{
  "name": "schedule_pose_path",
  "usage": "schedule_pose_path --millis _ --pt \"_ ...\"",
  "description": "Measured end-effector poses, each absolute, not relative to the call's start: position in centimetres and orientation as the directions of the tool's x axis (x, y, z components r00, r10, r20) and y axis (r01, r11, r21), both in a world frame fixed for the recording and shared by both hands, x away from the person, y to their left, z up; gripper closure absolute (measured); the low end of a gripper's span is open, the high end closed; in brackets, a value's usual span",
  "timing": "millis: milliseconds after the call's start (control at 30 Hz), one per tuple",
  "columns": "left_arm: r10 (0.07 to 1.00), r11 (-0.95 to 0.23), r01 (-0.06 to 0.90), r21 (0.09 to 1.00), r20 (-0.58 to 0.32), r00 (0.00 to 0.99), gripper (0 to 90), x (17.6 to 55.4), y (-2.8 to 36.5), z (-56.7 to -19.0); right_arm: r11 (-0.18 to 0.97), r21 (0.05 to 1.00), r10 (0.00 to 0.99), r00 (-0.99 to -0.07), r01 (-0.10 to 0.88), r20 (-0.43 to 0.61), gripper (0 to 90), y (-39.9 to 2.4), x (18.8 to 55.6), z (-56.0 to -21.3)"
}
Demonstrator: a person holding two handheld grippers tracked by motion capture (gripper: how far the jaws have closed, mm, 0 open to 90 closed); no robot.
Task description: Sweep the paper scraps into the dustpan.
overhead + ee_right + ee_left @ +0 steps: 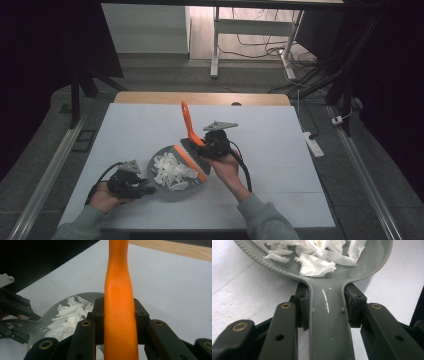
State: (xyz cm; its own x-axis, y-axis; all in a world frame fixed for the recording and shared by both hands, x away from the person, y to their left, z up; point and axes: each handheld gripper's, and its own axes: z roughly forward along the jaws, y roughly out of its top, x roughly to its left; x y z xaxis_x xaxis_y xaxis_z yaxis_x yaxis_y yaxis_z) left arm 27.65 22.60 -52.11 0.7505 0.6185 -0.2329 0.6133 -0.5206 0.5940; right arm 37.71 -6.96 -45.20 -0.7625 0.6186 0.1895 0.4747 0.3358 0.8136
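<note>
The grey dustpan (172, 175) carries torn white paper scraps (172, 171). The left gripper (327, 306) clamps its handle; the right gripper (120, 321) clamps the orange brush handle (119, 290).

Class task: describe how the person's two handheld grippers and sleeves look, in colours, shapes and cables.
Both the left gripper and the right gripper are black, each topped by a grey three-cornered plate and trailing a black cable. Their black jaws have brass-coloured pivot rivets and blocky pads. The person wears grey sleeves.

A lab: white-topped table (150, 130), rails, loose floor cables (260, 47) (dim).
</note>
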Motion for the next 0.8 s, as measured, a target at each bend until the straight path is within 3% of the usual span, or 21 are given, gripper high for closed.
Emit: schedule_pose_path --millis 367,800 --pt "0.635 -0.492 0.617 0.615 -0.231 0.737 61.4 27.6 23.1 -51.8 0.312 0.834 0.631 -0.756 0.455 0.177 69.8 -9.7 37.5 -44.4" --pt "0.675 -0.434 0.641 0.633 -0.243 0.697 61.3 27.5 23.5 -51.3 0.261 0.861 0.659 -0.732 0.436 0.171 69.7 -15.8 36.4 -44.2"
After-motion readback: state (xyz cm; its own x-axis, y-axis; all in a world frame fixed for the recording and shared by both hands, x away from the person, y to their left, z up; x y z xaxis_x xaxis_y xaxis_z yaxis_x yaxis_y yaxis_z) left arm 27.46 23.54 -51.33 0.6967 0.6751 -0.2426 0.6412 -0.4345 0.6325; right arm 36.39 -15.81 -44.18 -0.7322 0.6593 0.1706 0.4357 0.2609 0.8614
